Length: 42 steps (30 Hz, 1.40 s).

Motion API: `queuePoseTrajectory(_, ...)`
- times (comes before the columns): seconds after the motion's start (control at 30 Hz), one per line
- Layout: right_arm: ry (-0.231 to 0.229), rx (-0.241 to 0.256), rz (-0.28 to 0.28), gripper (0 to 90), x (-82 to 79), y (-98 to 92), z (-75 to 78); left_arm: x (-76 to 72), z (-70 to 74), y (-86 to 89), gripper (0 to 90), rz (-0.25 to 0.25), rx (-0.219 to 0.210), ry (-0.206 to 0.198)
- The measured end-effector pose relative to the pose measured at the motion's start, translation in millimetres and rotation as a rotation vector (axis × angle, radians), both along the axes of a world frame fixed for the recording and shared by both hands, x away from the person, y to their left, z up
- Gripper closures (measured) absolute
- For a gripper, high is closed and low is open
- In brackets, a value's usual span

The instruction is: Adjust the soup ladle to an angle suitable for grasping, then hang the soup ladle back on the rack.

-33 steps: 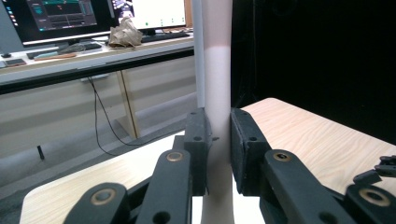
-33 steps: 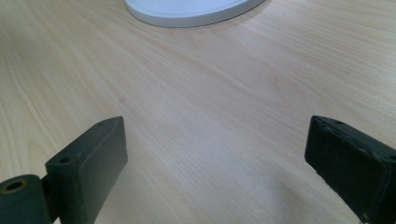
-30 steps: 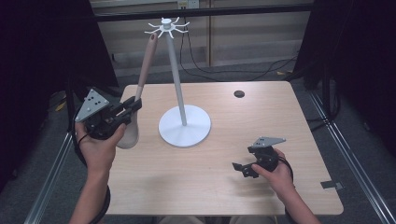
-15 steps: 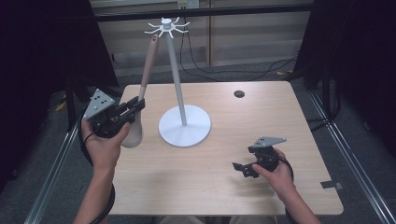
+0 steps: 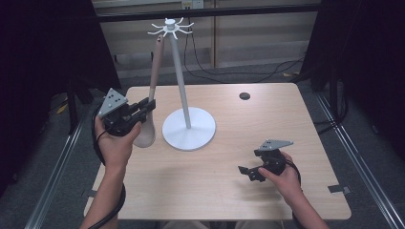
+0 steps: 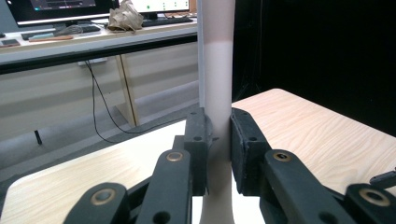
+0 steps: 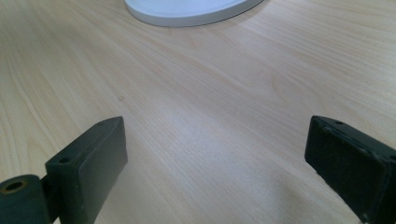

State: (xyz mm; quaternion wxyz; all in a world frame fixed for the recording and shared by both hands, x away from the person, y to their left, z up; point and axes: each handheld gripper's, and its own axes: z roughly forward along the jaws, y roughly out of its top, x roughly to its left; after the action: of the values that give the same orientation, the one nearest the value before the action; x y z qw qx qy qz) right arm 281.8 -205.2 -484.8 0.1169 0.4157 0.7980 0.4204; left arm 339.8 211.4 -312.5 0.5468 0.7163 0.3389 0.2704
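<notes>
A white stand (image 5: 179,71) with a ring of hook prongs on top rises from a round base (image 5: 188,131) at mid-table. A long beige spoon (image 5: 155,67) stands nearly upright left of it, bowl end low near the base and top end right at a left prong; I cannot tell if it hangs there. My left gripper (image 5: 149,106) is shut on the spoon's handle (image 6: 217,70), jaws pressed on both sides (image 6: 218,135). My right gripper (image 5: 246,172) hovers low over bare wood (image 7: 215,158) at front right, open with nothing between its jaws.
A small black round disc (image 5: 244,96) lies at the table's back right. The stand's white base (image 7: 196,9) lies ahead of the right gripper. Dark curtains flank the table, and cables run on the floor behind it.
My left gripper has moved right toward the stand with the spoon, bringing it more upright with its top closer to the prongs. The right gripper has not moved.
</notes>
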Motion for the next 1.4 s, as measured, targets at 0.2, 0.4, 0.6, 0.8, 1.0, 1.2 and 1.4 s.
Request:
queuePoseTrajectory(0.2,0.002,0.007,-0.001,5.7,0.6,-0.3,-0.1,7.3,-3.5,-6.1,78.4,-0.003,-0.004,0.017)
queuePoseTrajectory(0.4,0.001,0.000,0.000,5.7,0.8,-0.9,-0.4,13.9,-7.8,-12.6,78.3,-0.004,-0.013,0.023)
queuePoseTrajectory(0.6,0.004,-0.002,0.000,5.7,0.7,-0.8,-0.3,19.5,-10.3,-18.7,78.2,-0.013,-0.024,0.035)
queuePoseTrajectory(0.8,0.008,-0.001,0.002,5.7,0.4,-0.6,-0.9,24.5,-14.4,-23.4,78.1,-0.012,-0.049,0.041)
queuePoseTrajectory(1.0,0.009,-0.005,0.004,5.7,2.2,0.5,-1.6,27.6,-16.7,-28.6,77.7,-0.015,-0.048,0.037)
queuePoseTrajectory(1.2,0.003,0.000,0.006,5.7,1.4,0.6,0.3,29.4,-17.1,-36.3,77.1,-0.025,-0.056,0.045)
queuePoseTrajectory(1.4,0.003,-0.001,0.008,5.7,1.4,0.5,0.2,31.0,-14.8,-40.9,75.5,-0.032,-0.071,0.039)
